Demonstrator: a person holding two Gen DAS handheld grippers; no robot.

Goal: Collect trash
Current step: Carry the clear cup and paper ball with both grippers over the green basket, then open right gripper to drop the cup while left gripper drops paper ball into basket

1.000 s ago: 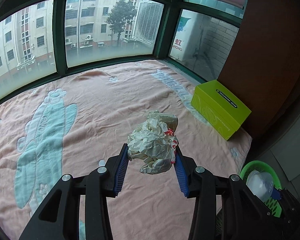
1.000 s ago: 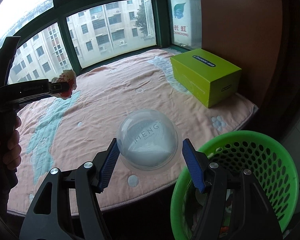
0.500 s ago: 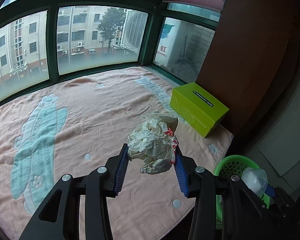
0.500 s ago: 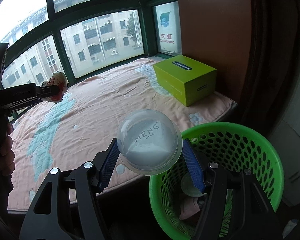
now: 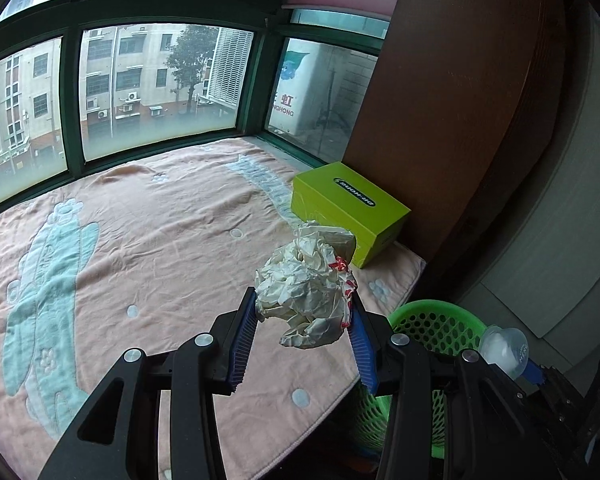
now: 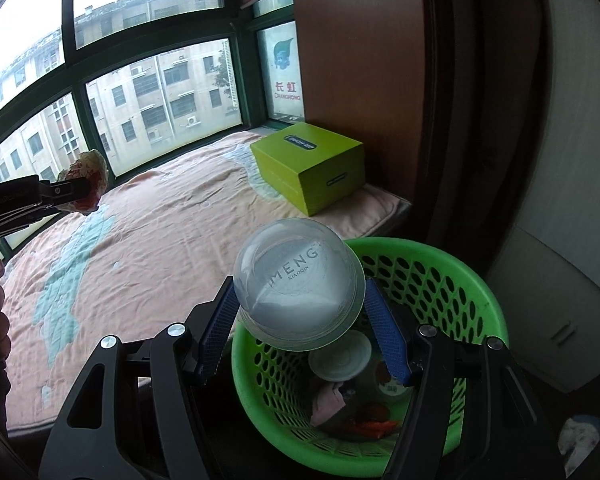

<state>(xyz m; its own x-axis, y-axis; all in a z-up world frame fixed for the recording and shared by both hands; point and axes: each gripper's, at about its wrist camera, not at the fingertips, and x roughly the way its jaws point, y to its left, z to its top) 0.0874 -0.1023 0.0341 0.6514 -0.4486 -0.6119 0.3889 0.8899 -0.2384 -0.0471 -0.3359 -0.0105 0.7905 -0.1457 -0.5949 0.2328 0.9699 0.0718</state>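
Observation:
My left gripper (image 5: 300, 320) is shut on a crumpled white paper wad (image 5: 306, 284) with red marks, held above the pink blanket's front right edge. It also shows at the left of the right wrist view (image 6: 85, 184). My right gripper (image 6: 300, 320) is shut on a clear plastic cup (image 6: 298, 288) marked MENG, held over the near rim of the green perforated basket (image 6: 440, 280). The basket holds a white lid (image 6: 340, 356) and other scraps. In the left wrist view the basket (image 5: 436, 324) sits low right, with the cup (image 5: 504, 346) above it.
A lime green box (image 6: 312, 166) lies on the pink blanket (image 6: 140, 248) by the brown wooden panel (image 6: 360, 80). Windows run along the back. A pale cabinet (image 6: 560, 240) stands right of the basket. The box also shows in the left wrist view (image 5: 348, 212).
Both grippers have moved right, off the blanket toward the basket. The cup went from over the blanket's edge to over the basket. The paper wad stays gripped.

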